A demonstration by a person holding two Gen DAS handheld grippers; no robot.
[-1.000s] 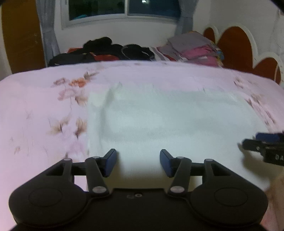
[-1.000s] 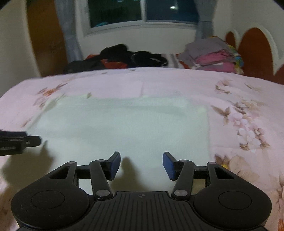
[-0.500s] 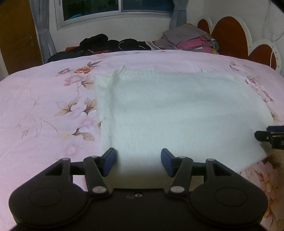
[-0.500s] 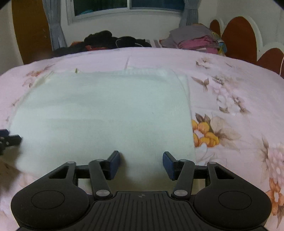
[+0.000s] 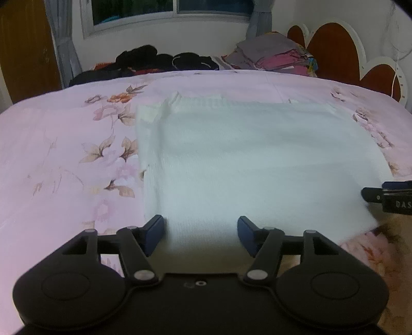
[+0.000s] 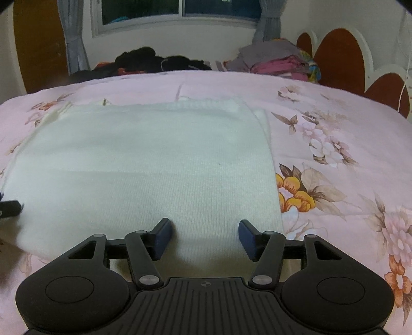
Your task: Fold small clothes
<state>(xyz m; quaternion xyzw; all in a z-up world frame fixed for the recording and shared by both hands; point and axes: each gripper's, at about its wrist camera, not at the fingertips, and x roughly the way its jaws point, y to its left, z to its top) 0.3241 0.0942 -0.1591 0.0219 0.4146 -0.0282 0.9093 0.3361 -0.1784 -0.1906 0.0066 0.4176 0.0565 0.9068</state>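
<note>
A white knitted garment (image 5: pixel 257 165) lies folded flat on the pink flowered bedspread (image 5: pixel 64 154). My left gripper (image 5: pixel 200 226) hovers at its near edge towards the left corner. Its jaws are opening, with the cloth's edge lying loose between the blue pads (image 5: pixel 154 229). My right gripper (image 6: pixel 204 229) is at the same near edge of the garment (image 6: pixel 154 159) by the right corner. Its jaws are opening too, and the pads (image 6: pixel 247 232) stand clear of the knit. Each gripper's tip shows at the side of the other's view: right gripper (image 5: pixel 386 197), left gripper (image 6: pixel 9 208).
At the far side of the bed lie a heap of dark clothes (image 5: pixel 159 61) and a stack of folded grey and pink clothes (image 5: pixel 278 55). A brown scalloped headboard (image 5: pixel 334 43) stands on the right. A window with curtains (image 6: pixel 180 10) is behind.
Both pairs of jaws have spread a little wider. Both views have settled closer to the garment's near edge, which now lies flat on the bed.
</note>
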